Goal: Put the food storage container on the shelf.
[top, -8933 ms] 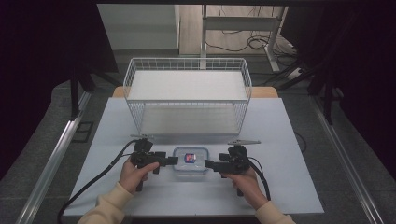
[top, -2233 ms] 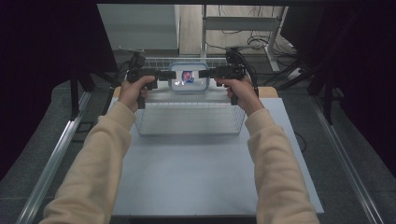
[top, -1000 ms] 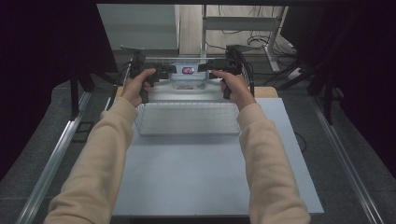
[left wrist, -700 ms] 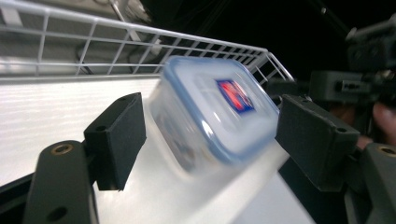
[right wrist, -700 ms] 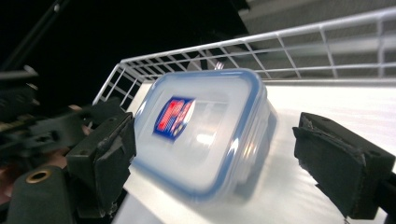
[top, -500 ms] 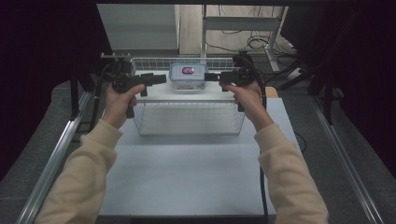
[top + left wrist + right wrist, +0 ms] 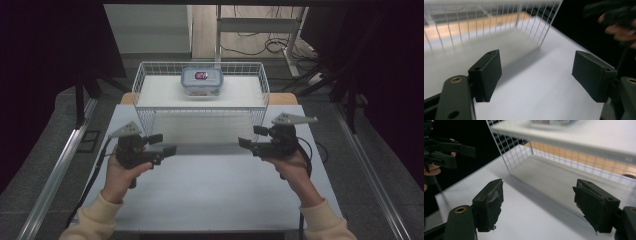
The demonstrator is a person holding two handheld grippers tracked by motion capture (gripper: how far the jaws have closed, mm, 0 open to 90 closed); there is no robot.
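A clear lidded container (image 7: 202,80) with a red and blue label rests on the white top shelf of a wire rack (image 7: 145,117); its blurred base shows at the top of the right gripper view (image 7: 554,122). My left gripper (image 7: 162,143) hovers over the table in front of the rack's left corner, open and empty (image 7: 537,67). My right gripper (image 7: 251,137) mirrors it before the right corner, jaws wide apart with nothing between them (image 7: 539,195). Both are well apart from the container.
The white table (image 7: 210,195) stretches between the rack and the person. The rack's wire wall (image 7: 511,152) stands close ahead of the right gripper, and the left gripper (image 7: 446,150) shows beyond it. Metal rails (image 7: 55,175) run along the floor on both sides.
Both grippers carried the container up onto the rack's top shelf, let go of it, and have pulled back toward the person, low in front of the rack.
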